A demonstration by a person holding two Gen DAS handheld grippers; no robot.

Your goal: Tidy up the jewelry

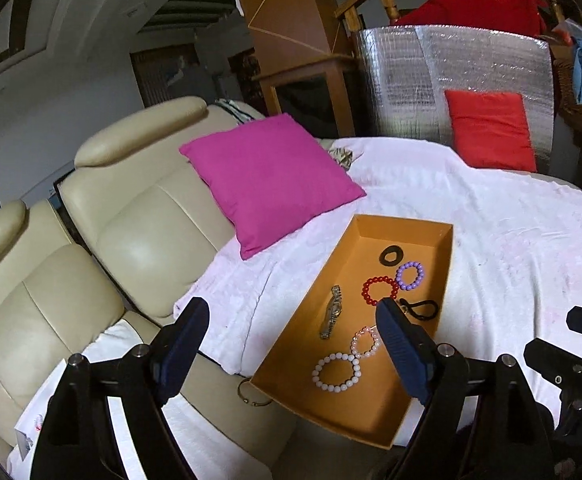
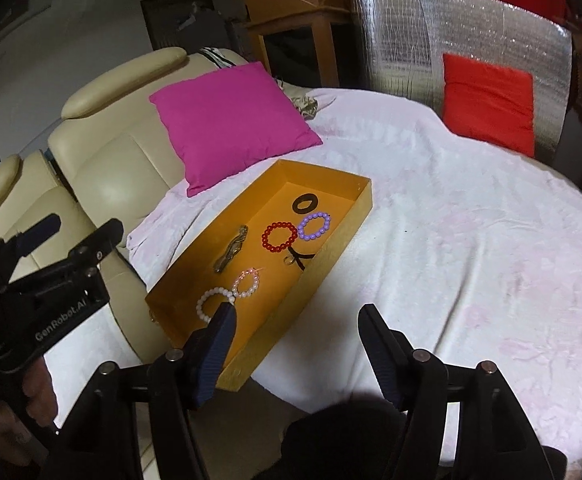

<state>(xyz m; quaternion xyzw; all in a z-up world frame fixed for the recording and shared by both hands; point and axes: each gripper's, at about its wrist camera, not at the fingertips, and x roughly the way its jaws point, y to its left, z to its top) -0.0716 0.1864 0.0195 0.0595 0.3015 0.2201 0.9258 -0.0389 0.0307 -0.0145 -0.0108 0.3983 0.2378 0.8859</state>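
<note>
Fingers [image 1: 195, 320] of both grippers spread, empty; four bead bracelets [image 1: 380, 291], one watch [image 1: 333, 317] in box [image 1: 371, 432].

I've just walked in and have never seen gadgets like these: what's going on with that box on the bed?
A person holds a hand-held claw in each hand above an orange box on a white blanket. Both the left claw and right claw are open and empty. Already in the box lie a watch, red, purple, pink and white bead bracelets and black hair ties. A gold bangle is outside, against the box.
</note>
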